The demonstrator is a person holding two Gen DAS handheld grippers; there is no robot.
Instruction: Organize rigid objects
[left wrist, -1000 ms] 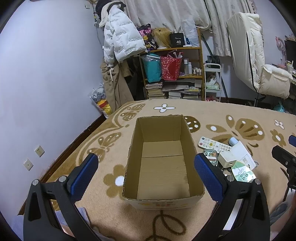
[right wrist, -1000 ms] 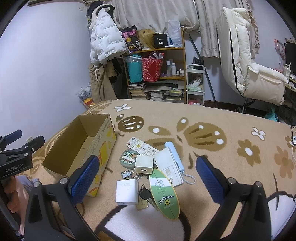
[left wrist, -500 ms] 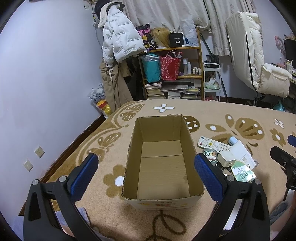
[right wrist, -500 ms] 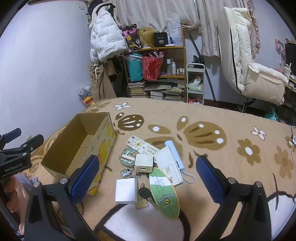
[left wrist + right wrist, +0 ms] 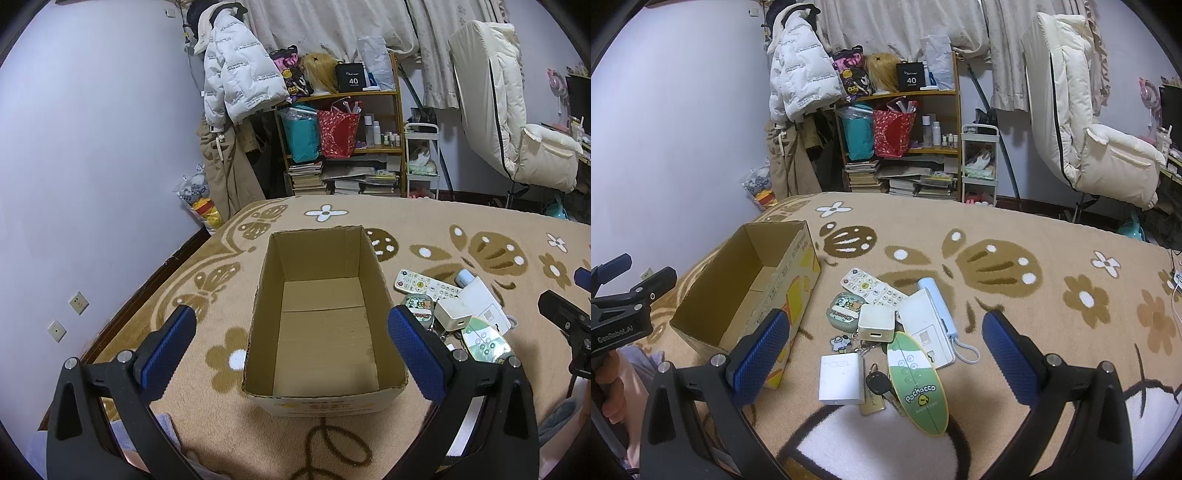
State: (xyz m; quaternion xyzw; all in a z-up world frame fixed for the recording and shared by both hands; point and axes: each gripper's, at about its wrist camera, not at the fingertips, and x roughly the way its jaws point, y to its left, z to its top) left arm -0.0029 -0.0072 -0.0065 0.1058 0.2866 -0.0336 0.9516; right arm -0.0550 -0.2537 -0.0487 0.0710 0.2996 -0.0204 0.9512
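Cardboard box [image 5: 325, 317] sits empty on the blanket [image 5: 997, 236], and every item lies in one overlapping pile just at its 3 o'clock side.

Both the left gripper [image 5: 291, 347] and the right gripper [image 5: 882, 354] are spread wide, holding nothing, the right one above the pile.

Risks, as I judge them: the pile is crowded, so closing on one piece may drag a neighbour; the flat oval card [image 5: 918, 384] and white slab [image 5: 925, 332] offer little edge on soft plush.

Count:
- one remote [image 5: 873, 288]
- one earbud case [image 5: 844, 308]
- two chargers [image 5: 841, 378] [image 5: 876, 322]
- one power bank [image 5: 938, 306]
- one key [image 5: 878, 384]
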